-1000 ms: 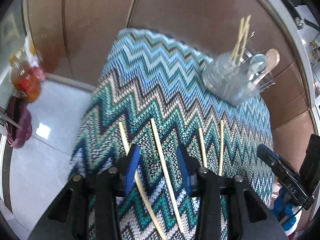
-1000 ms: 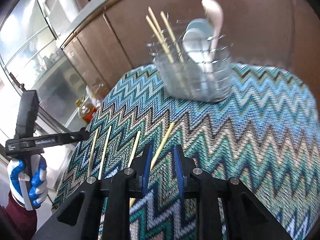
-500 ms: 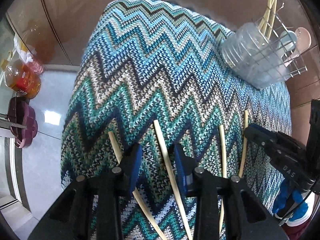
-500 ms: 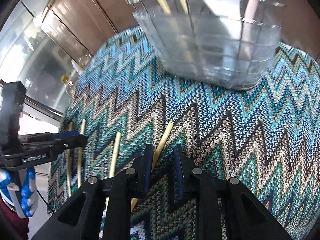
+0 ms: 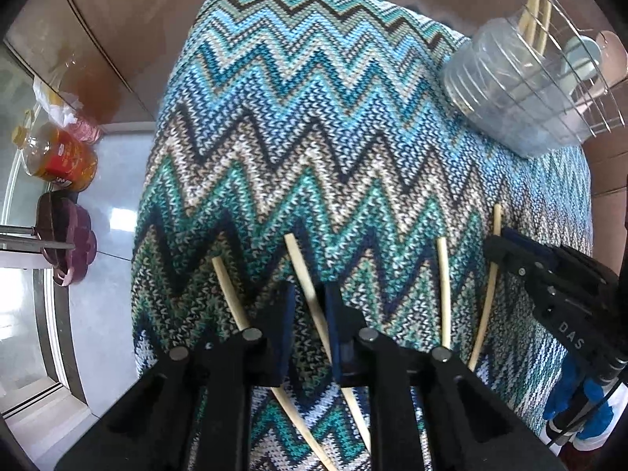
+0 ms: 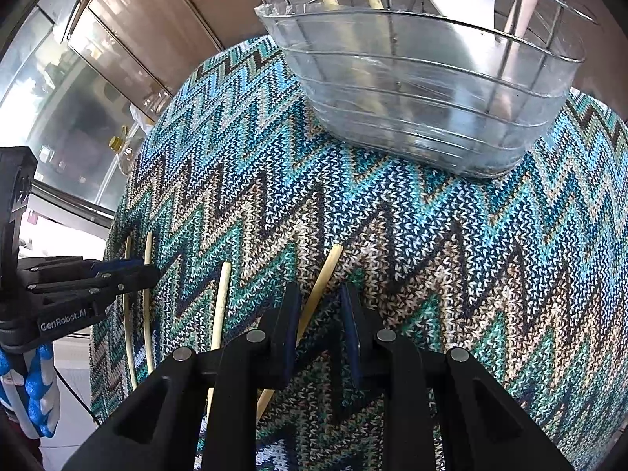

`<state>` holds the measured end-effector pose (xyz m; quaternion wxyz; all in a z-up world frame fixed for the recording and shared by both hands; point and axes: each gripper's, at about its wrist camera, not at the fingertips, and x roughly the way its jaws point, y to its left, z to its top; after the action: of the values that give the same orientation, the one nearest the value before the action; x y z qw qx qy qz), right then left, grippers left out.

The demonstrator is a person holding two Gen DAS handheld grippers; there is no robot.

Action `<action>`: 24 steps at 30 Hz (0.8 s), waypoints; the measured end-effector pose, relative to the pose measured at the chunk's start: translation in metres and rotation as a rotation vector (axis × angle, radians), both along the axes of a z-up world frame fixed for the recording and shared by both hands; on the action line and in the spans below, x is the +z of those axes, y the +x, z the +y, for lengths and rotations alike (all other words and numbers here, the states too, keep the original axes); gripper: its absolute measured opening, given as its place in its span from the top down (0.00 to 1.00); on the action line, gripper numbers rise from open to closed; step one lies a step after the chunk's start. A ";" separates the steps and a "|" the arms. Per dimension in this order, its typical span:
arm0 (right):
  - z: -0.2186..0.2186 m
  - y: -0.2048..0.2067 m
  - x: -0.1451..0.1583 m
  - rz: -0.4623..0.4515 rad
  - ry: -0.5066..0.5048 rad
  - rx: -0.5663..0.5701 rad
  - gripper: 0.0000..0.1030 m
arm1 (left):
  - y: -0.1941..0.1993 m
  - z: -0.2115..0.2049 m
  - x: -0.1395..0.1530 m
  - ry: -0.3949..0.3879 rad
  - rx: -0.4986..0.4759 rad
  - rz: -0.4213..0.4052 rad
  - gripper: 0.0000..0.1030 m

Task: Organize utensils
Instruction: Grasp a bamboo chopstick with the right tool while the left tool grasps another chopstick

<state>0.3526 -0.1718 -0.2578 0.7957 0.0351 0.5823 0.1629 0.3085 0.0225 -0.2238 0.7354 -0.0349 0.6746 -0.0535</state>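
Note:
Four pale chopsticks lie side by side on a zigzag knit cloth (image 5: 314, 137). My left gripper (image 5: 310, 294) points straight down over the second chopstick from the left (image 5: 300, 263). Its jaws are closing with that stick between them, and a gap still shows beside it. In the right wrist view the right gripper (image 6: 320, 294) straddles the rightmost chopstick (image 6: 327, 271). Its jaws stand narrow, and the stick lies by the left pad unpinched. A wire holder with a clear liner (image 6: 431, 98) stands behind, holding chopsticks and spoons.
The left gripper (image 6: 129, 271) reaches in from the left, held by a blue and white gloved hand (image 6: 31, 392). An oil bottle (image 5: 59, 157) and a purple object (image 5: 66, 243) sit on the pale floor to the left. Brown cabinet doors stand behind the cloth.
Both grippers have come down closer to the cloth. The left jaws have narrowed around the second chopstick. The right gripper has moved toward the holder, its jaw gap unchanged.

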 end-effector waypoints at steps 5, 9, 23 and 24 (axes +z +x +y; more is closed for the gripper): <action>-0.005 -0.002 0.000 -0.002 0.017 -0.002 0.80 | -0.002 -0.011 -0.004 0.002 0.004 0.036 0.86; -0.006 -0.001 0.000 -0.003 0.025 -0.005 0.84 | 0.000 -0.015 -0.005 -0.012 0.028 0.058 0.86; -0.031 -0.043 0.035 -0.099 0.145 -0.036 0.92 | -0.024 0.004 0.033 -0.139 0.098 -0.056 0.95; -0.034 -0.049 0.042 -0.121 0.153 -0.037 0.92 | -0.029 0.003 0.041 -0.149 0.091 -0.081 0.95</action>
<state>0.3033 -0.2053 -0.2162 0.8274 0.0969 0.5182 0.1939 0.2791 0.0257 -0.1832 0.7591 -0.1179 0.6362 -0.0712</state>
